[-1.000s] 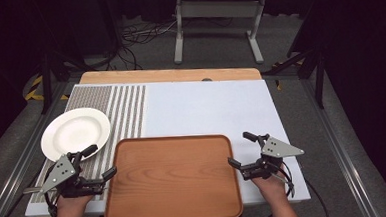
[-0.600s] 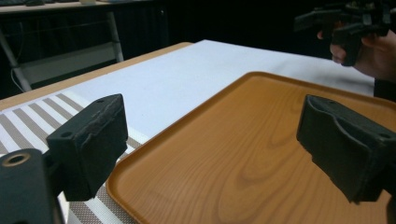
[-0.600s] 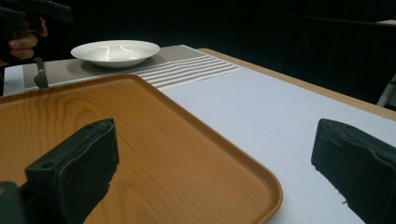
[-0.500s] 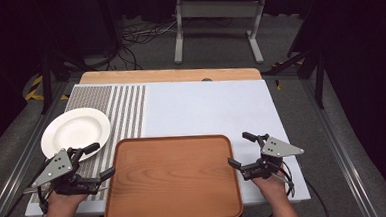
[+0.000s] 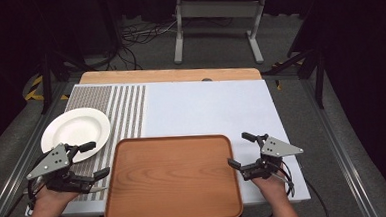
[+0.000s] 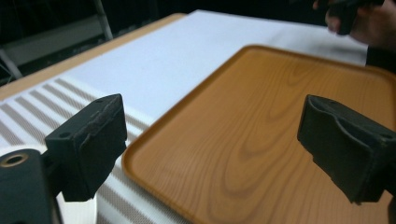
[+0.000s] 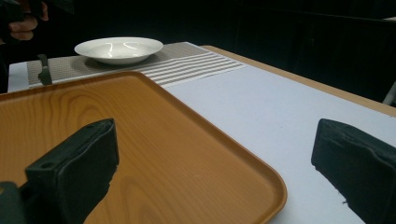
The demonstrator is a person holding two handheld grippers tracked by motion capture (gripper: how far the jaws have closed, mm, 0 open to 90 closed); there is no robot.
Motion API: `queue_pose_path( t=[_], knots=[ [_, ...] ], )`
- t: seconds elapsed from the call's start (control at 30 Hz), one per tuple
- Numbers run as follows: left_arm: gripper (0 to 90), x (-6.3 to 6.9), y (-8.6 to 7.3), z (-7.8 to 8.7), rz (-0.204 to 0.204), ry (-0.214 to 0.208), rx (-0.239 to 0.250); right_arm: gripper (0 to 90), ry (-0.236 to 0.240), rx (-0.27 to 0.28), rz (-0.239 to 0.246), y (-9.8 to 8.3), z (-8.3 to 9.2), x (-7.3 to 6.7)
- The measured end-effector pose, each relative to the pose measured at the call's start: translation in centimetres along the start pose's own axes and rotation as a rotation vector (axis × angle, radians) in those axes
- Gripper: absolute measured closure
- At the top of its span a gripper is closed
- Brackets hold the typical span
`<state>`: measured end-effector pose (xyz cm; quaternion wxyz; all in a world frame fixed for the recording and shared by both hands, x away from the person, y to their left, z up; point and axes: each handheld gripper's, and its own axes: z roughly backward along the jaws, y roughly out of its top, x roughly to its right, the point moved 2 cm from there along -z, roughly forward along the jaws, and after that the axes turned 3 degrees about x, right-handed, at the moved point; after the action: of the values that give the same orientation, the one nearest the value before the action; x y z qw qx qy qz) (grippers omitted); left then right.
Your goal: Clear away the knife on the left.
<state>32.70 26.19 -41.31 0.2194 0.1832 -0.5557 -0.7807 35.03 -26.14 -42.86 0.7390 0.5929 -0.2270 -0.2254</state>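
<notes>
Left tongs (image 5: pixel 94 161), right tongs (image 5: pixel 241 149): both spread, empty, flanking the wooden tray (image 5: pixel 172 177) at the bench's near edge. White plate (image 5: pixel 75 130): far left. We judge gripping opposite rims evenly keeps it level.

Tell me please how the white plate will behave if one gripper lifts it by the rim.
The white plate looks glazed, with bright highlights in the right gripper view, so it is probably slippery between jaws. It looks like ceramic: stiff, likely breakable and rather heavy. Held at one edge, its wide shallow shape may tilt.
</notes>
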Motion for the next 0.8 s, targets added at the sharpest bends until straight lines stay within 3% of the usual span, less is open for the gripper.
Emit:
queue_pose_path(
  t=[0.43, 0.73, 0.8],
  knots=[
    [11.2, -1.5, -0.9, 2.3, -0.040, 0.003, -0.134, 1.3, -0.002, -0.004, -0.002, 0.0, 0.2, 0.2],
    [12.6, -2.1, -1.3, 3.1, -0.048, -0.034, -0.234, 1.3, 0.003, -0.017, -0.007, -0.1, 0.1, 0.2],
    [16.7, -2.2, -1.3, 3.3, -0.054, -0.037, -0.266, 1.3, 0.005, -0.019, -0.007, -0.2, 0.0, 0.2]
  ],
)
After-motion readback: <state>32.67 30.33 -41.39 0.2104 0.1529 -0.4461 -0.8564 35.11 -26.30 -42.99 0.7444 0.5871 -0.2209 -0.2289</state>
